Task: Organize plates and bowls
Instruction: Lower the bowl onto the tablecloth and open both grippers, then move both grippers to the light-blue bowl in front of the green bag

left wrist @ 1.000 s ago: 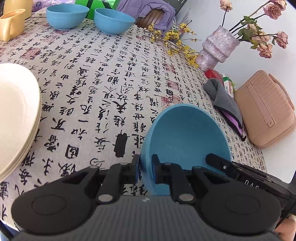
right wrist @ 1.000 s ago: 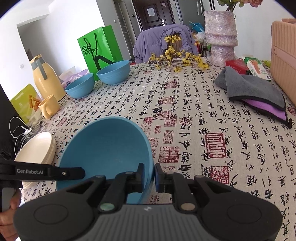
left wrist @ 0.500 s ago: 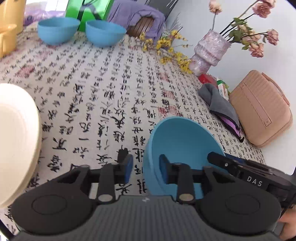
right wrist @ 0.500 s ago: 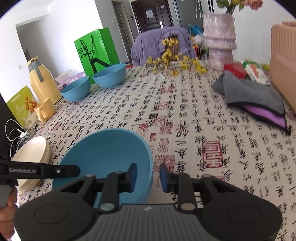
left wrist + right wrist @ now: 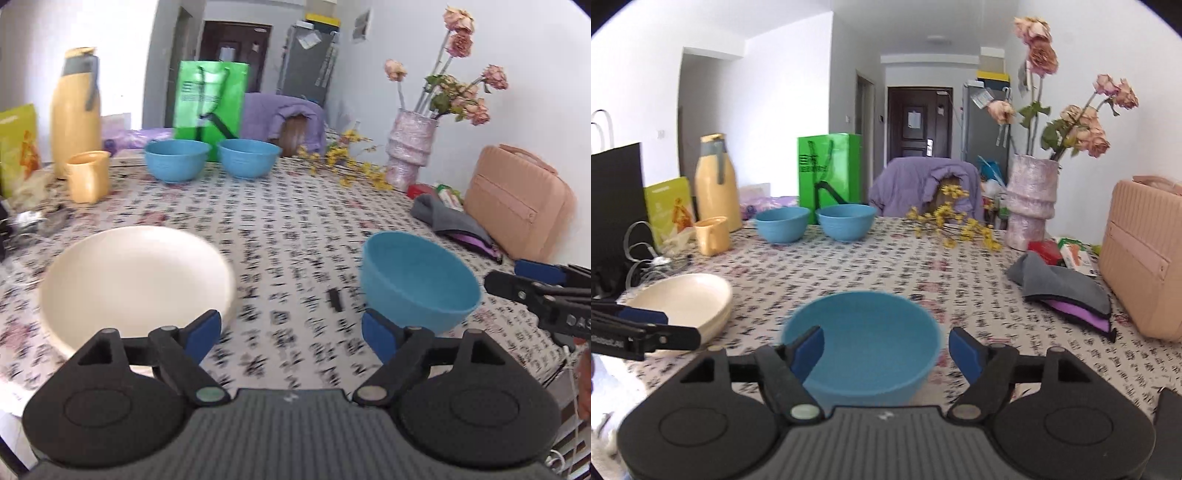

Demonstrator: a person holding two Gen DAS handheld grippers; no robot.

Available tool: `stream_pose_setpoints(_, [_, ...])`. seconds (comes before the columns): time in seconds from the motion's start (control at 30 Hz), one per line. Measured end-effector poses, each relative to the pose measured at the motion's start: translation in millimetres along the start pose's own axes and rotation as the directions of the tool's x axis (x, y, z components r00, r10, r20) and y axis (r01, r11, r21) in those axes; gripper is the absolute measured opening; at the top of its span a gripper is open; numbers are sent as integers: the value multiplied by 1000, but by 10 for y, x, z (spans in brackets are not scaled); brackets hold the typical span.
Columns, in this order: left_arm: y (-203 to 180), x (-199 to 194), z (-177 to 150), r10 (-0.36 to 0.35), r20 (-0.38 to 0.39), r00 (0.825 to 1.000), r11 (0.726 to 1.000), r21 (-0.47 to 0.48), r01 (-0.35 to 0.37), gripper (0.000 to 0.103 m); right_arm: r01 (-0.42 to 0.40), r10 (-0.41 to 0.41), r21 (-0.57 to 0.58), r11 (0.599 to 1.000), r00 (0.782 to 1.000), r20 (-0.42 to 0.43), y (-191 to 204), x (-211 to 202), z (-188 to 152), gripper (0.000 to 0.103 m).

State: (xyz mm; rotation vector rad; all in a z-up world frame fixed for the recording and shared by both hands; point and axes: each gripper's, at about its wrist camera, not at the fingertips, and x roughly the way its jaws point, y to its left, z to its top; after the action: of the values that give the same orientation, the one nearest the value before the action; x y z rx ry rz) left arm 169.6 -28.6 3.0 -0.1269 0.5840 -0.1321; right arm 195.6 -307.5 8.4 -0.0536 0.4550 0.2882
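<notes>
While both claws stand wide open with nothing in them, the near blue bowl (image 5: 862,339) sits upright on the patterned tablecloth (image 5: 960,288) by itself. The jaws of the left gripper (image 5: 291,332) have just been opening, and no thing is between them; only cloth shows in the gap. The jaws of the right gripper (image 5: 884,350) have just been opening too. The bowl shows between its blue pads, but the pads do not press on it.

So it looks like this bowl has been put down and let go. That part seems done.

More is left. Two more blue bowls (image 5: 812,223) stand side by side at the far end of the table, well apart from the near one. They are not stacked with it. The cream plates (image 5: 136,280) lie in a pile on the left side, near the left claw. The pile looks neat already.

My guess is that the bowls at the far end need to come together with the near one next.
</notes>
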Motion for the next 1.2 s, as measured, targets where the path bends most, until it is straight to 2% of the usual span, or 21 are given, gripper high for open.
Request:
stream_pose_setpoints(0.17, [296, -239, -149, 55, 32, 998, 997, -52, -54, 92, -88, 88, 17, 996, 996, -6, 458, -154, -179, 77])
stream_pose_setpoints(0.27, [473, -241, -145, 84, 20, 996, 994, -77, -82, 93, -128, 128, -5, 992, 992, -19, 699, -113, -217, 80])
stream_pose_setpoints(0.53, [846, -176, 45, 92, 31, 995, 994, -61, -90, 100, -138, 137, -12, 990, 990, -46, 1117, 214, -54, 84])
stream_pose_setpoints(0.7, [1157, 61, 432, 100, 2, 995, 994, -53, -100, 100, -145, 156, 105, 984, 983, -98, 1184, 606, 221, 84])
stream_pose_setpoints(0.87, [1489, 367, 978, 36, -17, 999, 999, -34, -37, 103, -234, 279, 264, 935, 949, -148, 1174, 1113, 645, 84])
stream_pose_setpoints(0.93, [1632, 528, 1265, 16, -24, 1000, 999, -32, -17, 103, -245, 306, 323, 914, 939, -154, 1164, 1319, 852, 88])
stream_pose_setpoints(1.0, [1767, 725, 1556, 4, -28, 1000, 1000, -16, -4, 103, -244, 322, 367, 898, 932, -167, 1152, 1542, 1088, 92])
stream_pose_setpoints(1.1, [1962, 1061, 1935, -9, -39, 999, 1000, 1, 9, 103, -278, 370, 389, 878, 911, -184, 1140, 1938, 1453, 92])
stream_pose_setpoints(1.2, [2150, 1462, 2288, -45, -69, 997, 998, -38, 42, 103, -254, 371, 430, 866, 903, -214, 1120, 2390, 1762, 92])
